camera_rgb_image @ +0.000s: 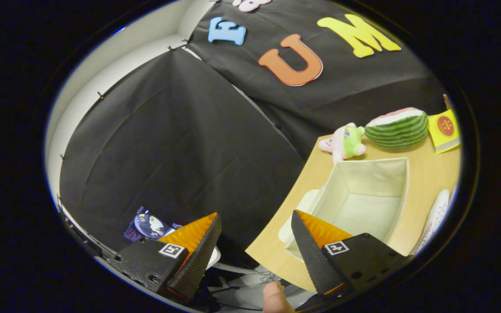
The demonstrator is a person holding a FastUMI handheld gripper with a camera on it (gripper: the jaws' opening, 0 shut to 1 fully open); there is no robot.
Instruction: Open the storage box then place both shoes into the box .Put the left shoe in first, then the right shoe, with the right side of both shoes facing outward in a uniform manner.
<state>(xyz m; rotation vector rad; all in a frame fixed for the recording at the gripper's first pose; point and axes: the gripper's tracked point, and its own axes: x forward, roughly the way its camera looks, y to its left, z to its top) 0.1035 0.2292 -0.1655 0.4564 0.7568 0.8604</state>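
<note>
1. Gripper view is tilting hard, and the wooden table [429, 182] is lying beyond my right finger, with black cloth walling off the space ahead of my left one.
2. I am looking at the storage box [363, 191], already open, sitting on that table just past my right finger. It looks like soft fabric, light and floppy-walled, so I judge it could slide or buckle if I am nudging a rim.
3. I am seeing a white shoe [435, 215] at the far side of the box from my fingers, partly cut off. A pale rounded shape is peeking out by the box's near wall; whether that is the other shoe I cannot tell.
4. I judge a shoe to be light and fairly stiff, best pinched at the heel collar.
5. I am keeping my gripper [255, 243] spread wide, holding nothing.
6. Plush toys, a watermelon [398, 128] among them, are resting beyond the box.
</note>
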